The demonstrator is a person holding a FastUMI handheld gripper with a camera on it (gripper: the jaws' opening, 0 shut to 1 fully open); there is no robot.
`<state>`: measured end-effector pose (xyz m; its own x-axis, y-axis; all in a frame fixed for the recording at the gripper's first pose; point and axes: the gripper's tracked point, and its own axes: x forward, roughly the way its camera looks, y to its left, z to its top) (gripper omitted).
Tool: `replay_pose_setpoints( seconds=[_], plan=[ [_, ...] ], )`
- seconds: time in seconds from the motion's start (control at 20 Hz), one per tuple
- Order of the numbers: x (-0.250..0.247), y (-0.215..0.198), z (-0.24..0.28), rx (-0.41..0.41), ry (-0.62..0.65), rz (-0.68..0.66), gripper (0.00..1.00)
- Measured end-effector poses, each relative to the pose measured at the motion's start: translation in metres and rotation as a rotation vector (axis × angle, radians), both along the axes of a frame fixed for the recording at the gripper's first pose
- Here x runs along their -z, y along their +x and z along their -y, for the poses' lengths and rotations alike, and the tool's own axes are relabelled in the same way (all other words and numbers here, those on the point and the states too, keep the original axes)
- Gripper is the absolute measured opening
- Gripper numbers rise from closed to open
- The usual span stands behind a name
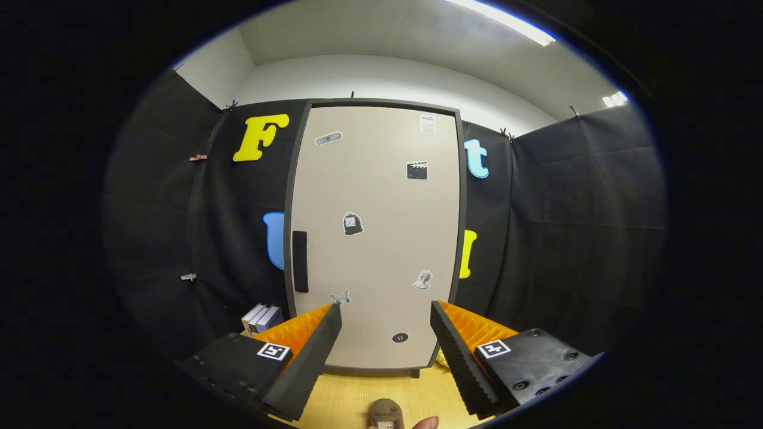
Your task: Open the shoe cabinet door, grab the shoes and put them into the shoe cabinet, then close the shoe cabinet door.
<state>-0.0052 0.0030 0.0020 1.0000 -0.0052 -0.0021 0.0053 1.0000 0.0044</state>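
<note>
Gripper [386,319] spread wide, holding nothing, facing the closed shoe cabinet door [375,238].

A recording booth set up inside a plain room: black cloth [566,238] hangs clipped on every side, white walls [381,77] and a strip light [506,21] rise above it, and a sticker-dotted cabinet [375,238] stands on a wooden floor [351,399].

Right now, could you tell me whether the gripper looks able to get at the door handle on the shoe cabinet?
Probably yes. The gripper is open and holds nothing, and the handle on the closed door lies beyond its jaws with nothing between.
</note>
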Motion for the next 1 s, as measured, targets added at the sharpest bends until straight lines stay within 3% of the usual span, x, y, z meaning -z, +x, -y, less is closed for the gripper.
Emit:
replay_pose_setpoints(
  seconds=[0.7, 1.0],
  plan=[
    [0.003, 0.005, -0.027, -0.019, 0.021, -0.011, 0.98],
    [-0.012, 0.04, -0.079, -0.097, 0.067, 0.001, 0.97]
  ],
)
